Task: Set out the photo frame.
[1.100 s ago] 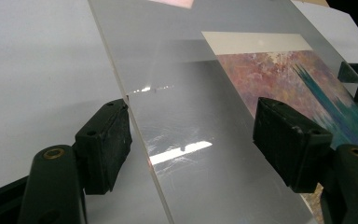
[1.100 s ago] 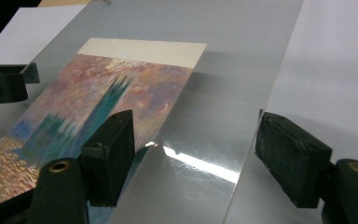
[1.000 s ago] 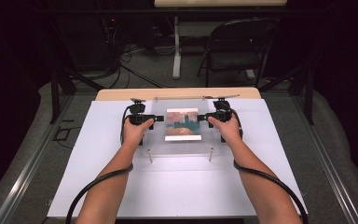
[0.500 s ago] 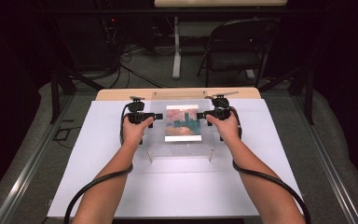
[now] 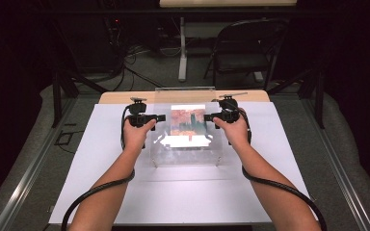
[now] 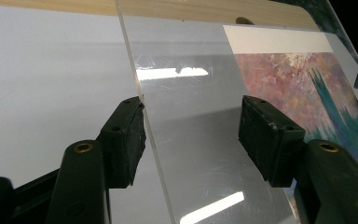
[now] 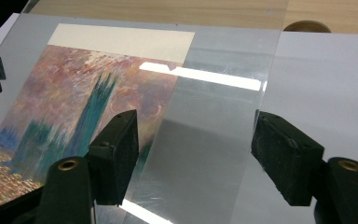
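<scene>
Acrylic sheet (image 5: 185, 144), side edges between open hand-held grippers

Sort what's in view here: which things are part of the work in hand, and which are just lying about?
In the job: clear acrylic sheet, painted print under it, left gripper, right gripper.

Lying about: folding chair, floor cables, white table cover.

I work in what looks like a dim lab or recording studio: my worktop (image 5: 125, 192) wears a white sheet, black drapes hang around, cables (image 5: 130, 62) snake over the grey floor, and a folding chair (image 5: 243, 53) stands behind.
</scene>
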Tool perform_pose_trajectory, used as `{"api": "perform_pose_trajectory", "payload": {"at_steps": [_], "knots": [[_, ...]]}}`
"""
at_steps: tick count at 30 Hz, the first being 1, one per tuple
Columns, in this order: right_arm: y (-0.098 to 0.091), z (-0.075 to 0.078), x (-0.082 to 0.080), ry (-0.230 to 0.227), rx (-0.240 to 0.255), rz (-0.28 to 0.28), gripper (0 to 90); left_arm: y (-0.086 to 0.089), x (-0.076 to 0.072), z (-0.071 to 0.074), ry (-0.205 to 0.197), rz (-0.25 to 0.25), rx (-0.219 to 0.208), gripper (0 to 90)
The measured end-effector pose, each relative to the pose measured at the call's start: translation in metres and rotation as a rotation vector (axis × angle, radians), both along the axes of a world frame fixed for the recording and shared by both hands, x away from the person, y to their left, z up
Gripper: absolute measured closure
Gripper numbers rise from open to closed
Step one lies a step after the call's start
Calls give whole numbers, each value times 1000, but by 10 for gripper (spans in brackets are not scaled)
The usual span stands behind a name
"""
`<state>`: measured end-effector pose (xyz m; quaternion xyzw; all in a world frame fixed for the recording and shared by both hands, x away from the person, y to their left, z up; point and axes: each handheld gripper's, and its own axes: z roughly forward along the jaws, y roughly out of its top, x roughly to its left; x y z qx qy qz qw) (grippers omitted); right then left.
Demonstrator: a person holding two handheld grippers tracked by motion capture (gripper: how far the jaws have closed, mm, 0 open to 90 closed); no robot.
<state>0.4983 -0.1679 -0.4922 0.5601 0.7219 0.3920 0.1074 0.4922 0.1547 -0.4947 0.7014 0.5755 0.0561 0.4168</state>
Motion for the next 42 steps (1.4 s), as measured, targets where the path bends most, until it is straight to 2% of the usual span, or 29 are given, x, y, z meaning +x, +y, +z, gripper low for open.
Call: {"api": "perform_pose_trajectory", "payload": {"at_steps": [13, 20, 25, 30, 38, 42], "knots": [[2, 22, -19, -55, -16, -14, 384, 4, -19, 22, -37, -3, 16, 478], [3, 32, -30, -83, -33, -9, 404, 8, -30, 32, -48, 9, -3, 524], [3, 39, -38, -101, -49, -1, 429, 10, -38, 37, -62, 8, -1, 548], [0, 44, -44, -112, -37, -2, 477, 11, -46, 43, -85, 0, 2, 563], [-2, 56, -64, -152, -59, 16, 520, 16, -65, 53, -118, -13, -13, 615], [-3, 62, -77, -187, -69, 16, 541, 18, -78, 59, -135, -22, -17, 642]]}}
